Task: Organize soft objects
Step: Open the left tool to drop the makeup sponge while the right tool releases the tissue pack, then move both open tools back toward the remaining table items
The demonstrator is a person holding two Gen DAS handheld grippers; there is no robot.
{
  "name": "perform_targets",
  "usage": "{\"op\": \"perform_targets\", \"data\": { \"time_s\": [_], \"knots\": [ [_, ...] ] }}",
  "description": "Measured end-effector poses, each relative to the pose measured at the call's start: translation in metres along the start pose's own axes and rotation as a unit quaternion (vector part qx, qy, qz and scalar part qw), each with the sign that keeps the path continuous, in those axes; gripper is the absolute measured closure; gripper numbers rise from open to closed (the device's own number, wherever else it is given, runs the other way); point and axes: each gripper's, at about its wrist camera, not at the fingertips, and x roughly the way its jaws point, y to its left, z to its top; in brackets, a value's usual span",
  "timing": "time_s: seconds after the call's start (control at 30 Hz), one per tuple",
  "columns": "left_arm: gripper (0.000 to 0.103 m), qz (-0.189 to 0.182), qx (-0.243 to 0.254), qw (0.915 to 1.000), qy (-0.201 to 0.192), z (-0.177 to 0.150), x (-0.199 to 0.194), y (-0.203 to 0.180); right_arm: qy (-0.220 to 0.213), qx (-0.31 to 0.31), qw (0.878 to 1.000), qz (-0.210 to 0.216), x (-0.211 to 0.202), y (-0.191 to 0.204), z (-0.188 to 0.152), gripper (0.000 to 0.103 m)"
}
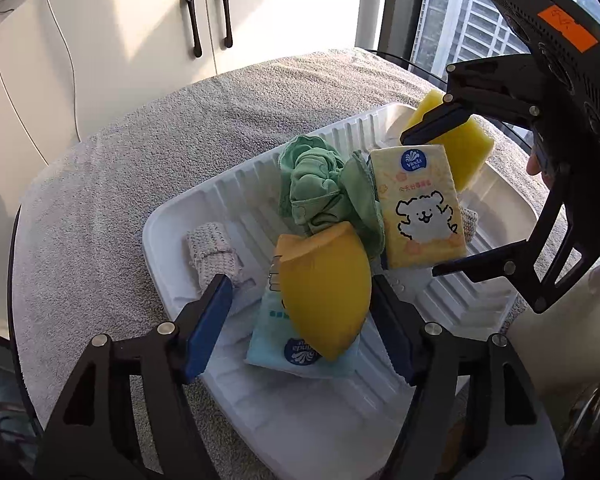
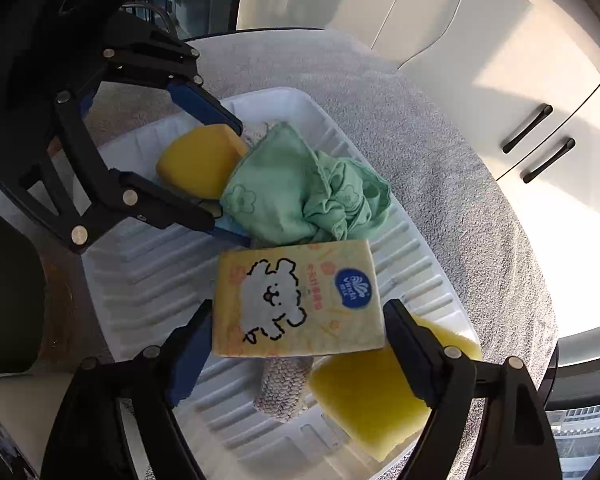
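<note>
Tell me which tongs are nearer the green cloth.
Left, narrowly. The left tongs straddle the orange sponge that touches the green cloth; the right tongs straddle the yellow tissue pack, just beyond it.

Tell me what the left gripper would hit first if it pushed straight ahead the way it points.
Most likely the yellow sponge, which sits between the open jaws of the left gripper and rests on a blue tissue pack in the white tray. Depth is unclear, so this is a judgement.
</note>
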Motion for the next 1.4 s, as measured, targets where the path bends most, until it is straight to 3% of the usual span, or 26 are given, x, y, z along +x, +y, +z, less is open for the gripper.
{"op": "perform_targets", "data": {
  "time_s": [0.1, 0.23, 0.53, 0.77, 1.13, 1.4],
  "knots": [
    [0.013, 0.004, -0.005, 1.0, -0.006, 0.0, -0.005, 0.003, -0.005, 0.002, 1.0, -0.002, -0.007, -0.001, -0.001, 0.0],
    [0.0, 0.009, -0.012, 0.9998, -0.013, 0.002, -0.013, 0.008, -0.011, 0.004, 1.0, -0.008, -0.018, -0.003, 0.0, 0.0],
    [0.0, 0.029, -0.017, 0.999, -0.028, 0.001, -0.029, 0.009, -0.039, 0.02, 0.998, -0.046, -0.05, -0.015, 0.003, 0.0],
    [0.0, 0.044, -0.064, 0.9952, -0.059, -0.005, -0.058, 0.03, -0.07, 0.076, 0.993, -0.064, -0.089, -0.041, -0.011, 0.0],
    [0.0, 0.091, -0.113, 0.9823, -0.118, -0.06, -0.136, 0.027, -0.112, 0.184, 0.971, -0.106, -0.165, -0.044, -0.092, 0.0],
    [0.0, 0.115, -0.136, 0.9738, -0.141, -0.129, -0.175, -0.018, -0.13, 0.245, 0.957, -0.09, -0.183, 0.023, -0.157, 0.0]
  ]
}}
